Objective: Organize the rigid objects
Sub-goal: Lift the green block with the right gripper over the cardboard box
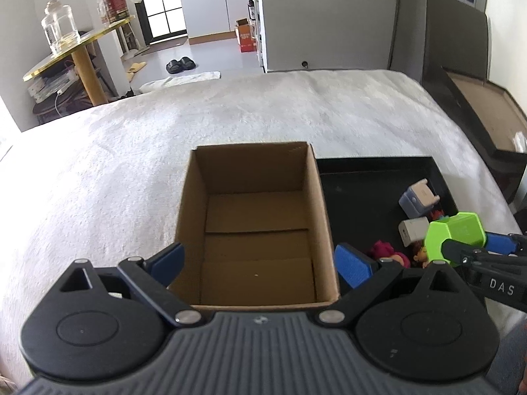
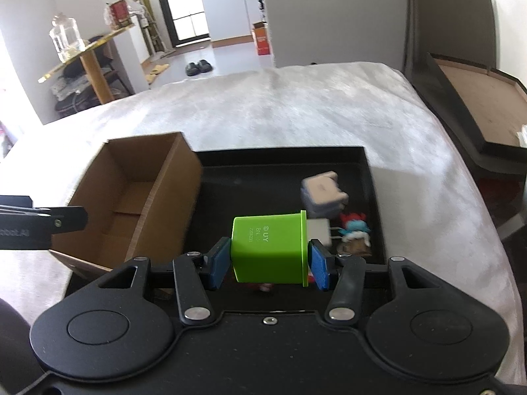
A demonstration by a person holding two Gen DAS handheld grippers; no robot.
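My right gripper [image 2: 268, 263] is shut on a green plastic cup [image 2: 268, 250] that lies sideways between the blue pads, above a black tray [image 2: 283, 164]. In the tray lie a pale charger block [image 2: 322, 194], a white plug adapter [image 2: 319, 230] and a small red-and-blue figurine [image 2: 355, 230]. An open, empty cardboard box [image 1: 257, 223] stands left of the tray [image 1: 378, 161]. My left gripper [image 1: 260, 261] is open, with its pads to either side of the box's near end; whether they touch it I cannot tell. The cup [image 1: 456, 233] and the right gripper [image 1: 474, 247] show at the right of the left wrist view.
Everything rests on a bed with a white fuzzy blanket [image 1: 131, 164]. A gold-topped side table [image 1: 75, 49] with a glass jar stands beyond the bed's left side. A dark wooden frame [image 2: 461, 105] runs along the right. Slippers lie on the floor beyond.
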